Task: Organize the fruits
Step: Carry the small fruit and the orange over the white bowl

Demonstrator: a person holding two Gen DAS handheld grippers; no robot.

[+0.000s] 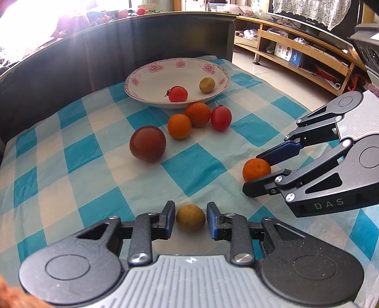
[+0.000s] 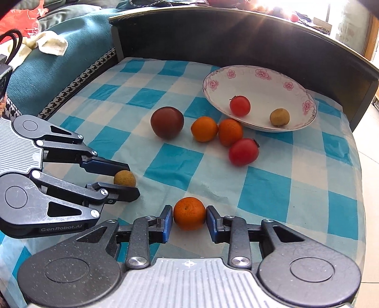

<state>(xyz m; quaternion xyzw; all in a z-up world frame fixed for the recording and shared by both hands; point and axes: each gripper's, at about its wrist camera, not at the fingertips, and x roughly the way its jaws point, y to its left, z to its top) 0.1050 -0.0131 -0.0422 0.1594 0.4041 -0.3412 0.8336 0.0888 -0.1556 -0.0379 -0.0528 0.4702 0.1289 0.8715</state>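
The left fingers point(image 1: 190, 205) stood slightly released around a yellow-brown fruit point(image 1: 190, 218) on the near checked surface point(image 1: 94, 132), with thin gaps either side. The right fingers point(image 2: 188, 208) clenched an orange point(image 2: 189, 213) to its right. In all: three oranges, two red tomatoes point(image 1: 221, 118), two yellow-brown fruits, one dark fruit point(image 1: 147, 143), one far bowl point(image 1: 151, 68)

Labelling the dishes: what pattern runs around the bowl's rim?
Pink flowers on white around the bowl; clearest in the right wrist view.

I see a dark curved backboard point(image 1: 118, 47), glaring window light point(image 1: 28, 21), a wooden shelf unit point(image 1: 303, 54), and a pale tiled floor point(image 1: 272, 73).
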